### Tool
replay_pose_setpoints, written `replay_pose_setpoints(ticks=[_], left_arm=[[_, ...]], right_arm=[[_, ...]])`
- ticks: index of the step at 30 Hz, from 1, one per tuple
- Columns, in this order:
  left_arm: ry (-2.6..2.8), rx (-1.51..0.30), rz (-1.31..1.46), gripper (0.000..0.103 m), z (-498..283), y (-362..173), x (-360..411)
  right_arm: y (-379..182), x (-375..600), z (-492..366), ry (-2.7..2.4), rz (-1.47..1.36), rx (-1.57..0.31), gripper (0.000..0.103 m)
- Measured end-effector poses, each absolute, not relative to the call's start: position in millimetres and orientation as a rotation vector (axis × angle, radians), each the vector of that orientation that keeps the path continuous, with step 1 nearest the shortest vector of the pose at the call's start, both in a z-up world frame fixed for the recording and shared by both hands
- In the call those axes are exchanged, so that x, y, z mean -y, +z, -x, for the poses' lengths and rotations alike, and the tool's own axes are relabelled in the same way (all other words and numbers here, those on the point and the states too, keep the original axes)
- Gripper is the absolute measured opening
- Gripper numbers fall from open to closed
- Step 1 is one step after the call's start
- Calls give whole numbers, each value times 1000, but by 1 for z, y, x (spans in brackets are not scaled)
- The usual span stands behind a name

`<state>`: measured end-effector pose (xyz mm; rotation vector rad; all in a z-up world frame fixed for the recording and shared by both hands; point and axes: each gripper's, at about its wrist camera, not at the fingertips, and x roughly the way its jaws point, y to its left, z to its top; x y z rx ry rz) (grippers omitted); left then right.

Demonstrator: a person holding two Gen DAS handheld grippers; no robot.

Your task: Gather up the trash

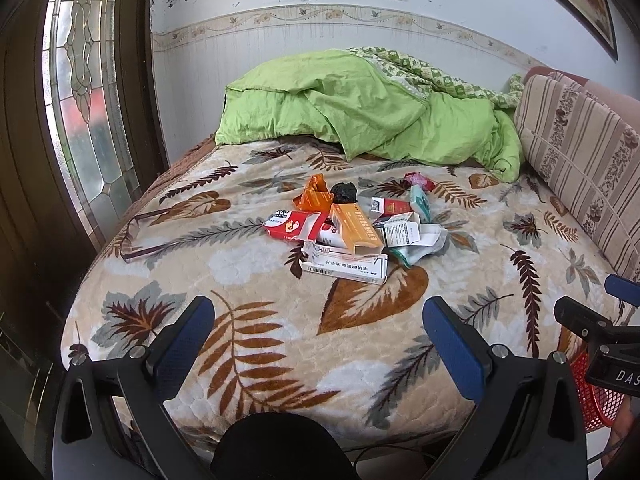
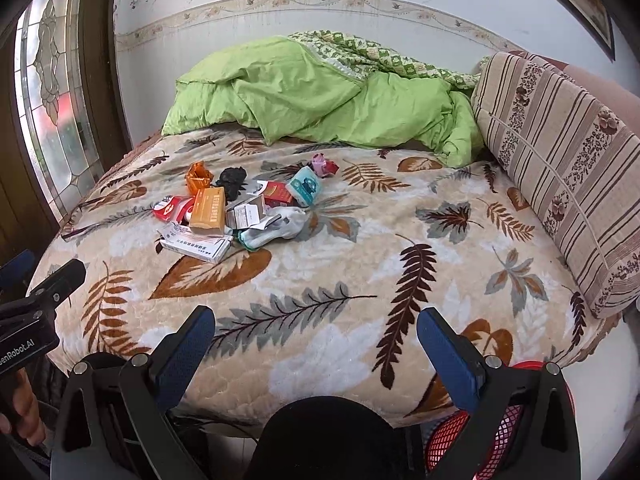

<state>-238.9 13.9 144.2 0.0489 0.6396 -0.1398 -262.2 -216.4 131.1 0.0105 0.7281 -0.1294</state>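
A pile of trash [image 1: 352,224] lies in the middle of the bed: an orange carton [image 1: 355,227], a white box [image 1: 344,266], a red and white box [image 1: 294,228], an orange wrapper [image 1: 314,194], a black crumpled lump [image 1: 344,192] and white paper. The same pile shows in the right wrist view [image 2: 236,208], left of centre. My left gripper [image 1: 318,328] is open and empty above the bed's near edge, well short of the pile. My right gripper [image 2: 316,338] is open and empty, also at the near edge, to the right of the pile.
A red mesh basket [image 2: 452,436] stands on the floor under my right gripper, also in the left wrist view [image 1: 592,400]. A green quilt [image 1: 360,108] lies at the bed's far end. A striped cushion [image 2: 560,160] lines the right side. A glass door [image 1: 80,100] is at left.
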Motion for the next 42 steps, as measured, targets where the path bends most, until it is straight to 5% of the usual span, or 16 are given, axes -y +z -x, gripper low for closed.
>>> replay_pose_setpoints(ticks=[30,35,42], left_arm=[[-156,-727,-20,103,207,115,-16],[-190,-776,5,103,188,112,-19],[-243,-854,97,102,153,106,-26]], right_arm=[[115,226,232,-59,-73,-790,102],[114,225,210,60,-127,-797,97],[108,219,156,202,-173,-828,70]])
